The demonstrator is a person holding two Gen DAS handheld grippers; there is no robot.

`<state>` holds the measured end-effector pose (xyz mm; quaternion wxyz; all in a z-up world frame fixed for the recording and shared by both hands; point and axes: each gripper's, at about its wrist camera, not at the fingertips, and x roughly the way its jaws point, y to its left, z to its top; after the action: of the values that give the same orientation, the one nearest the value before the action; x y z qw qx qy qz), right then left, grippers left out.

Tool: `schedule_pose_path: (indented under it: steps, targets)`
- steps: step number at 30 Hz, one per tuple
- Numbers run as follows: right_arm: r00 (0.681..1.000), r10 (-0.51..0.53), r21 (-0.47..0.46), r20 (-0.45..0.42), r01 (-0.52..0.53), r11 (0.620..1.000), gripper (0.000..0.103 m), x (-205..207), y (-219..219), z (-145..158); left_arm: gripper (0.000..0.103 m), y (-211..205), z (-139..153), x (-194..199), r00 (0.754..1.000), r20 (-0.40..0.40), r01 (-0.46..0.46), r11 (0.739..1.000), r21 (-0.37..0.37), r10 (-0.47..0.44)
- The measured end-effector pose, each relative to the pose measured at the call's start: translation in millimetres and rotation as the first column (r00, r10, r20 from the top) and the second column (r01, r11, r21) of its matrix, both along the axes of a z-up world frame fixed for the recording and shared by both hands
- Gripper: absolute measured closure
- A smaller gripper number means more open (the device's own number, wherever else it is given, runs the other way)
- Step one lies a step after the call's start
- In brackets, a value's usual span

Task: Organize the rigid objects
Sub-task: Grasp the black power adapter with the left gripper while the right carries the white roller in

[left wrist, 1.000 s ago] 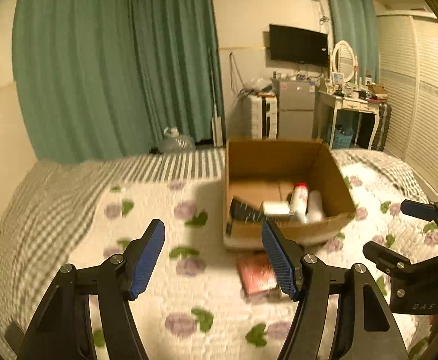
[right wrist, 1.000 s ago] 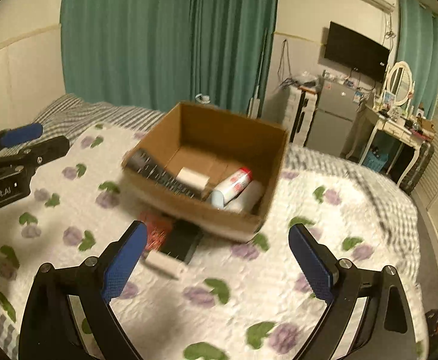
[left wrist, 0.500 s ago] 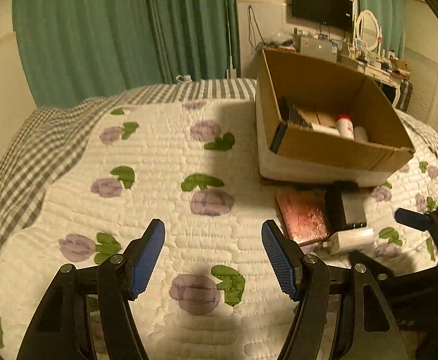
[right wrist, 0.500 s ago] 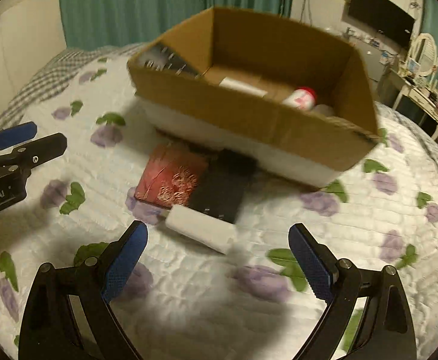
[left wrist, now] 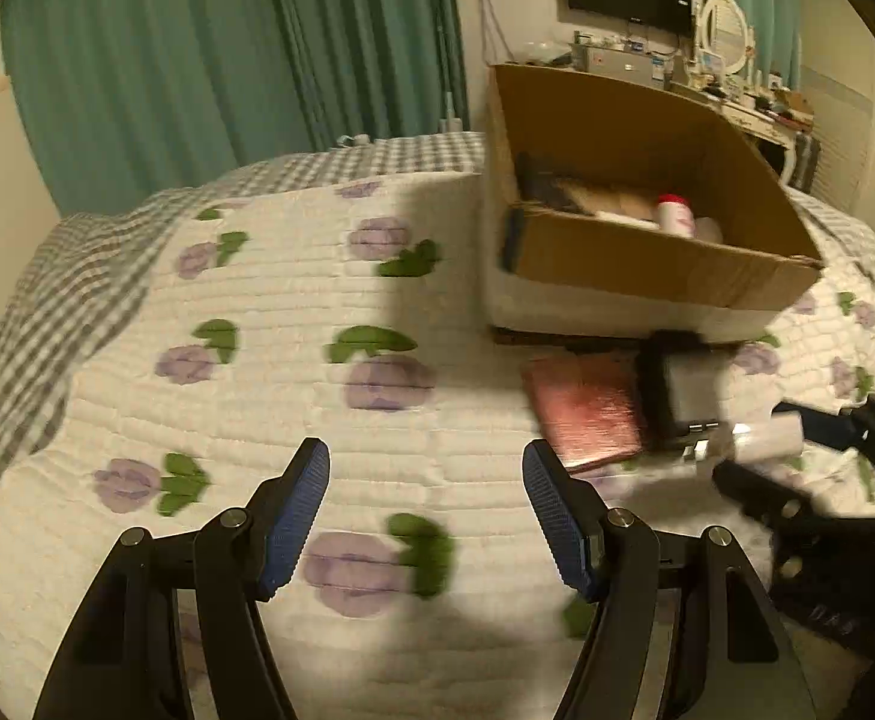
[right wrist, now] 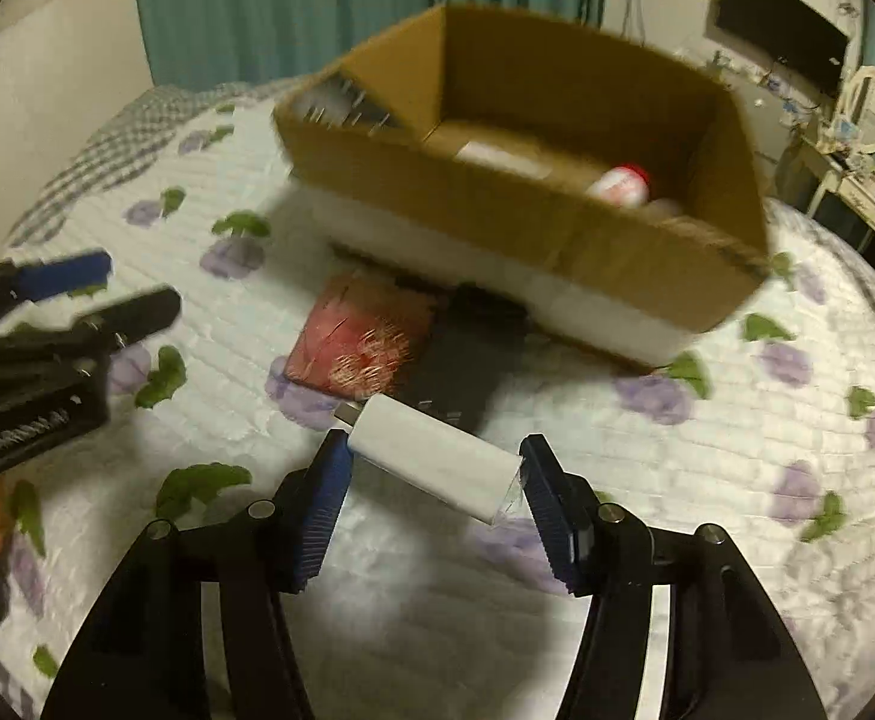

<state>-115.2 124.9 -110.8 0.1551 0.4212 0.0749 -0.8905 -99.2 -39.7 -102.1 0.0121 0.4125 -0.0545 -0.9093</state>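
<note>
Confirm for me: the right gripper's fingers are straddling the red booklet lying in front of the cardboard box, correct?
Not quite. The right wrist view shows the right gripper straddling the white rectangular block, not the red booklet, which lies beyond it in front of the cardboard box.

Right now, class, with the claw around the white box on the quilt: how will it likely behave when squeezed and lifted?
The white box looks flat-sided, so it probably won't roll. Its straight edges suggest it stays stiff. The right claw straddles it end to end at a slant, so it may twist as the jaws close.
</note>
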Motion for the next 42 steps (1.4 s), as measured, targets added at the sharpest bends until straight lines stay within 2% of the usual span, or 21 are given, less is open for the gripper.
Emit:
schedule_pose_path:
  steps: [3, 6, 11, 17, 19, 23, 24, 25, 27, 34, 37, 42]
  targets:
    - [0.998, -0.063, -0.005, -0.028, 0.063, 0.998, 0.046, -5.3, 31.4, 13.9, 0.033, 23.0, 1.0, -2.5, 0.999, 0.015, 0.046, 0.999, 0.019, -0.046]
    - [0.994, -0.085, 0.053, -0.063, 0.088, 0.995, 0.046, -18.4, 48.7, 26.2, 0.033, 44.1, -0.8, -6.9, 0.996, 0.029, 0.082, 0.996, 0.028, -0.083]
    - [0.989, -0.143, -0.005, -0.049, 0.142, 0.990, 0.046, -39.4, 80.4, 32.2, 0.033, 81.0, -12.0, -27.7, 0.990, 0.073, 0.113, 0.991, 0.078, -0.119]
    - [0.989, -0.148, -0.041, -0.015, 0.147, 0.988, 0.046, -46.3, 84.4, 22.4, 0.033, 118.6, -25.0, -50.6, 0.979, 0.106, 0.169, 0.984, 0.056, -0.174]
    - [0.989, -0.148, -0.054, -0.004, 0.148, 0.988, 0.046, -47.5, 87.2, 21.3, 0.033, 124.6, -33.7, -58.8, 0.978, 0.136, 0.156, 0.987, 0.036, -0.160]
    - [0.989, -0.147, -0.052, -0.007, 0.147, 0.988, 0.046, -44.7, 85.3, 22.3, 0.037, 126.6, -48.9, -68.1, 0.971, 0.175, 0.152, 0.987, 0.060, -0.160]
    - [0.989, -0.145, -0.054, -0.007, 0.145, 0.988, 0.046, -44.3, 84.7, 22.6, 0.040, 127.2, -50.7, -68.6, 0.970, 0.176, 0.157, 0.986, 0.063, -0.166]
    - [0.990, -0.144, -0.053, -0.006, 0.144, 0.988, 0.046, -44.1, 83.8, 22.2, 0.061, 127.7, -51.8, -69.0, 0.969, 0.180, 0.161, 0.985, 0.064, -0.170]
    - [0.990, -0.144, -0.047, -0.002, 0.144, 0.989, 0.046, -43.8, 82.5, 20.3, 0.062, 127.0, -53.8, -69.6, 0.967, 0.187, 0.162, 0.984, 0.068, -0.172]
    - [0.987, -0.163, -0.030, -0.012, 0.163, 0.986, 0.046, -38.1, 86.1, 21.9, 0.065, 122.7, -42.8, -55.4, 0.967, 0.174, 0.172, 0.981, 0.084, -0.185]
    - [0.984, -0.173, -0.021, -0.037, 0.172, 0.985, 0.046, -26.6, 85.6, 31.7, 0.065, 122.4, -32.5, -39.9, 0.964, 0.159, 0.200, 0.974, 0.105, -0.215]
    - [0.981, -0.177, -0.024, -0.076, 0.176, 0.984, 0.046, -6.4, 83.0, 56.8, 0.065, 120.2, -6.3, -9.5, 0.964, 0.102, 0.239, 0.967, 0.087, -0.247]
